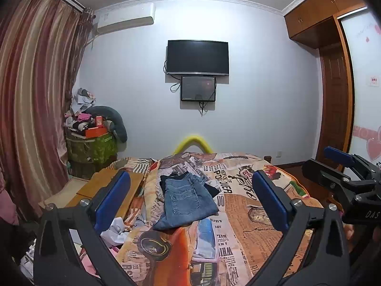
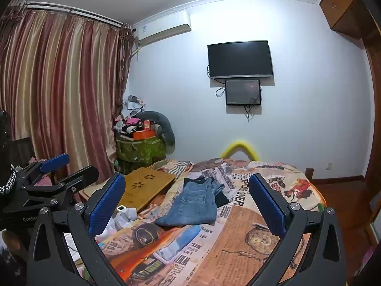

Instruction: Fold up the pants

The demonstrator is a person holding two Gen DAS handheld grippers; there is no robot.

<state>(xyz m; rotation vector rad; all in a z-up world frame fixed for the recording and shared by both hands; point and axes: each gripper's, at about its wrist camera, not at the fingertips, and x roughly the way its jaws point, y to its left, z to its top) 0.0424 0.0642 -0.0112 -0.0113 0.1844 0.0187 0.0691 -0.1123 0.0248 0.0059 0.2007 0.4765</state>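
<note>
You're holding the left claw (image 1: 190,197) and right claw (image 2: 187,200) wide open, gripping nothing. Folded jeans (image 1: 185,201) are lying mid-bed (image 1: 250,214), nearer its left edge.

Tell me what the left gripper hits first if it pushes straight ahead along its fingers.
Likely the folded jeans on the bed cover; the open left gripper frames them, with nothing between, though depth is uncertain.
</note>
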